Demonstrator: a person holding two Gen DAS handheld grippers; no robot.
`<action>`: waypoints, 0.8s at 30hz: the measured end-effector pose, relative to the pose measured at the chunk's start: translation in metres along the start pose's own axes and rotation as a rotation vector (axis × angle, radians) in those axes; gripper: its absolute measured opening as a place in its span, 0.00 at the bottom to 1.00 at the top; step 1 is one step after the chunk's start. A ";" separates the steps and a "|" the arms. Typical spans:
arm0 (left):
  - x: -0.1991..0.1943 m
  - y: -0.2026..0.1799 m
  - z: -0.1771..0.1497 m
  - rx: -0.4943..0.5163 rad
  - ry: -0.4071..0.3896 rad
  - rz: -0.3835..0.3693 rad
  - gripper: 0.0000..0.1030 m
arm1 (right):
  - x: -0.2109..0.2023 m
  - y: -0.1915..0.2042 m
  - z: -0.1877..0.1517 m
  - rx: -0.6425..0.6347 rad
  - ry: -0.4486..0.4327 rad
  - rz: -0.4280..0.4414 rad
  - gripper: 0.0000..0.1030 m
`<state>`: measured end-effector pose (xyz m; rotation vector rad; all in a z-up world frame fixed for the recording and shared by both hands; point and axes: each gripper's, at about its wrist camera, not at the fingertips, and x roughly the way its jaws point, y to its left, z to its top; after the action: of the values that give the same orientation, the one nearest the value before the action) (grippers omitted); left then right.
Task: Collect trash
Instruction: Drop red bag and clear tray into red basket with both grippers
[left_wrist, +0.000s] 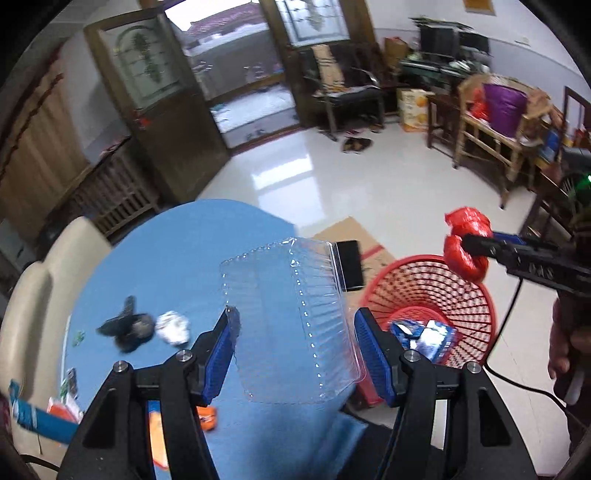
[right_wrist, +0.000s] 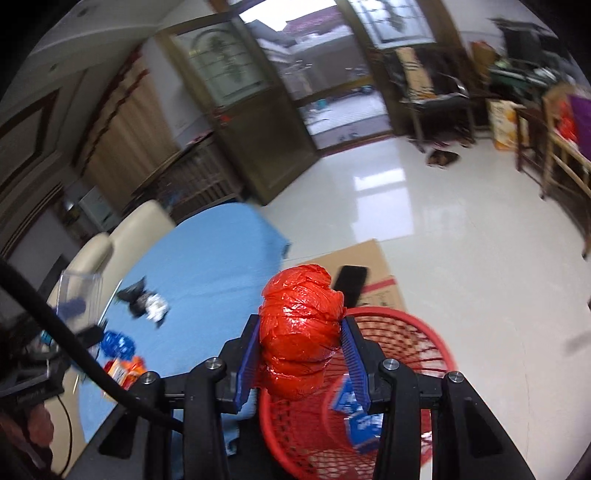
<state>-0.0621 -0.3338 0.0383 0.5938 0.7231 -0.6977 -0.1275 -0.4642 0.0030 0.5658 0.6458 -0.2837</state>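
My left gripper (left_wrist: 295, 317) is shut on a clear plastic clamshell box (left_wrist: 288, 321), which it holds over the right edge of the blue table (left_wrist: 177, 258). Just to the right, on the floor, stands a red mesh basket (left_wrist: 424, 291) with blue wrappers (left_wrist: 424, 336) inside. My right gripper (right_wrist: 301, 332) is shut on a crumpled red plastic bag (right_wrist: 299, 339), held above the near rim of the basket (right_wrist: 424, 325). The left wrist view shows that red bag (left_wrist: 467, 243) over the basket's far right rim. A black scrap (left_wrist: 127, 328) and a white crumpled wad (left_wrist: 173, 326) lie on the table.
Orange wrappers (left_wrist: 207, 417) and a blue pack (left_wrist: 40, 421) lie at the table's near left. A black phone (left_wrist: 351, 264) rests on flat cardboard (left_wrist: 354, 230) beyond the basket. A cream chair (left_wrist: 40, 280) stands left of the table. Wooden furniture (left_wrist: 491, 129) lines the far wall, past shiny open floor (left_wrist: 351, 184).
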 end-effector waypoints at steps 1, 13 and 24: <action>0.003 -0.006 0.003 0.008 0.004 -0.015 0.64 | -0.002 -0.008 0.001 0.015 -0.004 -0.010 0.45; 0.055 -0.066 0.019 0.048 0.118 -0.259 0.67 | 0.009 -0.067 -0.003 0.174 0.116 -0.032 0.54; 0.052 -0.021 -0.006 -0.039 0.129 -0.209 0.67 | 0.018 -0.100 -0.014 0.234 0.121 -0.242 0.64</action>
<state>-0.0511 -0.3614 -0.0099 0.5355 0.9261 -0.8418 -0.1619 -0.5392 -0.0586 0.7339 0.8053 -0.5604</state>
